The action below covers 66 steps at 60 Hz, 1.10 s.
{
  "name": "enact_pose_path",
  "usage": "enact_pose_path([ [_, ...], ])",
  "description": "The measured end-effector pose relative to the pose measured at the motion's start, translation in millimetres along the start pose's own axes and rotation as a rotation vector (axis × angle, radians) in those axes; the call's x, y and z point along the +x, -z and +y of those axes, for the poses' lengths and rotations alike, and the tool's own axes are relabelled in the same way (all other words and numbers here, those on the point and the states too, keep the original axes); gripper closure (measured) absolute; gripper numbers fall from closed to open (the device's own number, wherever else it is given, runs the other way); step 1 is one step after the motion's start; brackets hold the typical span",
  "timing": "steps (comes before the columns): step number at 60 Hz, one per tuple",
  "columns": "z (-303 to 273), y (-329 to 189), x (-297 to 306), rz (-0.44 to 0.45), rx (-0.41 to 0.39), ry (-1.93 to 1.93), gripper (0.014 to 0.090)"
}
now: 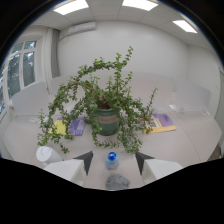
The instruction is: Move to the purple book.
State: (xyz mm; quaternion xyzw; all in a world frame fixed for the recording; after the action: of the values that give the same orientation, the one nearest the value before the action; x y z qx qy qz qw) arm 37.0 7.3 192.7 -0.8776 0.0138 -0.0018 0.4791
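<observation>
Ahead, flat purple book (76, 126) behind plant (102, 107); gripper (114, 161) apart around bottle (112, 160).

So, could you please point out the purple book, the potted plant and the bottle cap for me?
purple book (76, 126), gripper view, on its cover left of the pot.
potted plant (107, 122), gripper view, on the green pot.
bottle cap (112, 156), gripper view, on the blue top.

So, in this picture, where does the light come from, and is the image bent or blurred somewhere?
Gripper view: light comes from ceiling panels and a window; the fisheye lens curves the room's walls and blacks out the rim; the potted plant reads fairly clearly, while the books behind it are soft; the open gripper shows dark fingertips.
</observation>
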Motion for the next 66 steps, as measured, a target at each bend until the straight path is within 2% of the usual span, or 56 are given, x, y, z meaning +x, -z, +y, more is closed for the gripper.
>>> enact_pose_path([
  [22, 10, 4, 26, 0.018, -0.017, 0.01, 0.0202],
  [42, 32, -5, 135, 0.111, -0.053, 0.015, 0.0202],
  [56, 28, -45, 226, 0.122, -0.084, 0.023, 0.0199],
  [66, 19, -87, 274, 0.093, -0.11, 0.023, 0.0202],
])
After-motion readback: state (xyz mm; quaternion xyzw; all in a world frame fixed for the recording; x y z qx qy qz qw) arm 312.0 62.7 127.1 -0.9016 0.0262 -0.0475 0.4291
